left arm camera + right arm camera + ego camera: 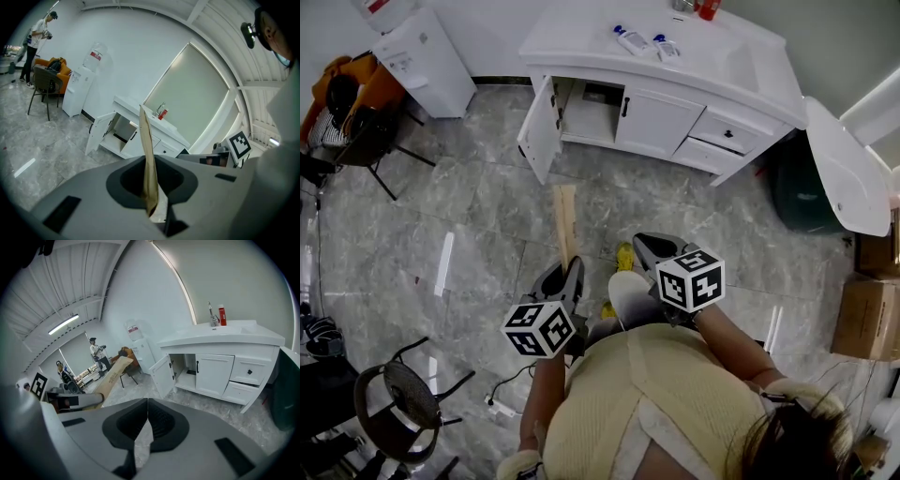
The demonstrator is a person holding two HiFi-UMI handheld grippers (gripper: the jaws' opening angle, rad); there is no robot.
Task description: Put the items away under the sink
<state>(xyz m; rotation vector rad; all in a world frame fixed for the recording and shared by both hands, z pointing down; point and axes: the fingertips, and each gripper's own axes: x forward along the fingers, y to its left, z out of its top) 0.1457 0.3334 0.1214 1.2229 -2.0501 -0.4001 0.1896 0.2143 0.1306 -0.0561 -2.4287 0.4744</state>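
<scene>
Cardboard strip [567,223] in down-tilted left tongs [568,274], right tongs [647,247] alongside.

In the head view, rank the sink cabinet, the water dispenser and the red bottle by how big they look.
1. sink cabinet, largest
2. water dispenser
3. red bottle, smallest, though the picture's top edge crops it

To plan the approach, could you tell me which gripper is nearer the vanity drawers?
Right. The right gripper hangs before the drawers; the left gripper is farther left.
</scene>
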